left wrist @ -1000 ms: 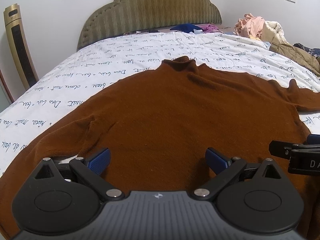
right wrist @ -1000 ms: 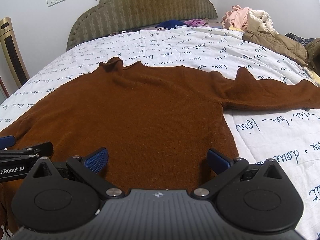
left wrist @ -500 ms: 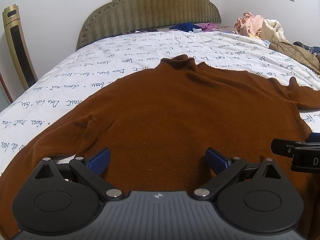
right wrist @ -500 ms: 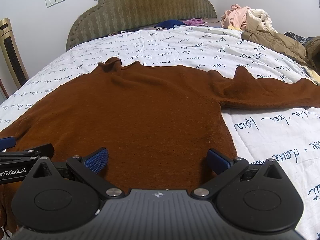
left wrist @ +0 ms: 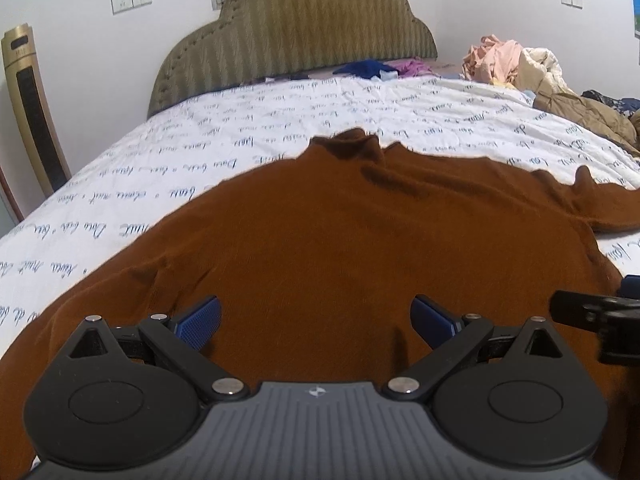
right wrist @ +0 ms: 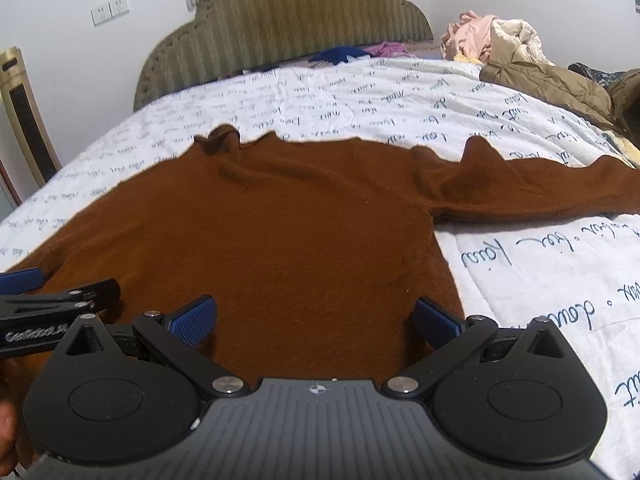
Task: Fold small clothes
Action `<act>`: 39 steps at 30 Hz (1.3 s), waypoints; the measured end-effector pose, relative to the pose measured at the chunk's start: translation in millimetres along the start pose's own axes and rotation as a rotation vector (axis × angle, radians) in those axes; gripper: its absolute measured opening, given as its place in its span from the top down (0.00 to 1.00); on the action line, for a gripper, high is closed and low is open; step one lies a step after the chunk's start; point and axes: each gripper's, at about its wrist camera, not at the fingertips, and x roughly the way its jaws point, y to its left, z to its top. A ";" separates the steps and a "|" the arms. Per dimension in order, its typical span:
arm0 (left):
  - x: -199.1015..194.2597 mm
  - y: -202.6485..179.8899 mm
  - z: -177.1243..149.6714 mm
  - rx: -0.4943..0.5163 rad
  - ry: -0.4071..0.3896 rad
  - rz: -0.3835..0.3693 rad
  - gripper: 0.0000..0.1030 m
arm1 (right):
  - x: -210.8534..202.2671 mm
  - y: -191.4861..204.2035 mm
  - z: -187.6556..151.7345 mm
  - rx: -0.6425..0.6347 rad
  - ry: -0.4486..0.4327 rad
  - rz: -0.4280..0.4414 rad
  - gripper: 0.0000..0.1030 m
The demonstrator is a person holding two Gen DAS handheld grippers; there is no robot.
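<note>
left wrist view is showing a brown sweater [left wrist: 320, 240] lying spread flat, collar away, on a white bedspread [left wrist: 240, 128] with blue writing, sleeves stretching out to both sides. left gripper [left wrist: 316, 316] is hovering over the near hem with its jaws standing wide apart and gripping nothing; right gripper [right wrist: 316, 316] is doing likewise beside it, also spread and empty. no fold looks begun. pinching the hem corners evenly and lifting both together is likely keeping the fold square. other clothes [right wrist: 500, 40] are piling by the headboard [right wrist: 280, 24].
</note>
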 end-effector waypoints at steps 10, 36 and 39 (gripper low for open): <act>22.8 -14.3 1.2 0.013 0.028 -0.007 0.01 | -17.4 -73.3 8.6 0.074 -0.081 0.095 0.00; 27.0 -23.4 -3.8 0.058 0.059 0.004 0.01 | 17.9 -412.0 39.5 0.931 -0.380 -0.198 0.18; 27.3 -23.4 -3.6 0.058 0.059 0.004 0.01 | 26.9 -425.1 45.4 1.002 -0.413 -0.143 0.35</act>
